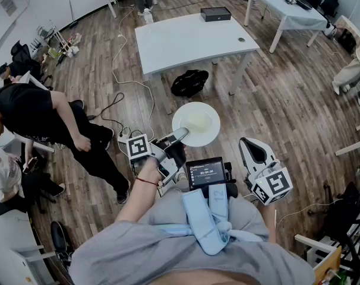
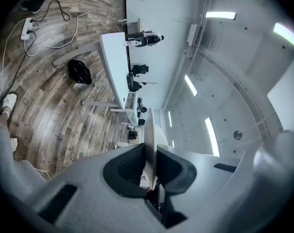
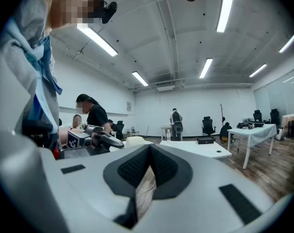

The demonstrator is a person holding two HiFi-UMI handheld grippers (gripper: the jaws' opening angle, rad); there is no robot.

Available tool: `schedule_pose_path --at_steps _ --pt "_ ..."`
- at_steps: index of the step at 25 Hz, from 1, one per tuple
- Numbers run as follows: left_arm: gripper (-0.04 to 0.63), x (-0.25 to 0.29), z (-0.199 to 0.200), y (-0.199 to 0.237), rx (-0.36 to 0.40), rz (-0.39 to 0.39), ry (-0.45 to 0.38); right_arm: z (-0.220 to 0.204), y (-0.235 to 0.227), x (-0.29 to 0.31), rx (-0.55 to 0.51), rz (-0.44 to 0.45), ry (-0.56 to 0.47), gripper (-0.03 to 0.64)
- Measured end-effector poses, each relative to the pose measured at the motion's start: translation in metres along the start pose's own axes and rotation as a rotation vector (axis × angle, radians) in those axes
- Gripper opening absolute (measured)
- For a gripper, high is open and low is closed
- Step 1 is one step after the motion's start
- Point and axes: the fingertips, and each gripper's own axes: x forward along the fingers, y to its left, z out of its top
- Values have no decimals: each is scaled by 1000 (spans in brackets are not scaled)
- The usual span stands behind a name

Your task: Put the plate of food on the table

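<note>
A white plate (image 1: 207,132) carrying a pale mound of food (image 1: 198,121) hangs above the wooden floor in front of me. My left gripper (image 1: 177,137) is shut on the plate's near rim. In the left gripper view the plate (image 2: 149,140) shows edge-on, pinched between the jaws of the left gripper (image 2: 148,163). My right gripper (image 1: 247,143) sits lower right, apart from the plate, shut with nothing in it. The right gripper view shows that right gripper (image 3: 148,171) with its pads together, and the plate (image 3: 136,141) beyond. The white table (image 1: 168,46) stands ahead.
A black box (image 1: 215,13) and a small round item (image 1: 242,40) lie on the table. A black bag (image 1: 189,82) sits under it. Cables and a power strip (image 1: 122,136) run on the floor. A person in black (image 1: 40,114) bends at the left. Another table (image 1: 290,16) stands far right.
</note>
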Motion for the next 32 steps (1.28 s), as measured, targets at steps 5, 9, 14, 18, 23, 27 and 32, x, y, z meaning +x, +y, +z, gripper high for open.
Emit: schedule_pose_path --at_steps 5,9,14,18,23,27,32 --pt "40 2 0 0 4 -2 8 2 0 2 2 3 -10 29" --pt "40 2 -1 -1 2 2 5 1 0 3 1 9 -11 29" --pt "40 3 -2 -3 5 3 5 3 -2 4 8 14 -15 29" --pt "40 9 -4 -2 7 2 9 4 -7 3 15 25 -29 31" --pt "40 13 -8 0 2 6 14 8 -10 0 36 38 -63 32" --pt "40 18 -12 1 6 8 19 11 -14 -5 37 41 -83 32" --pt "40 22 -17 1 8 8 26 11 -14 -10 38 43 -87 34"
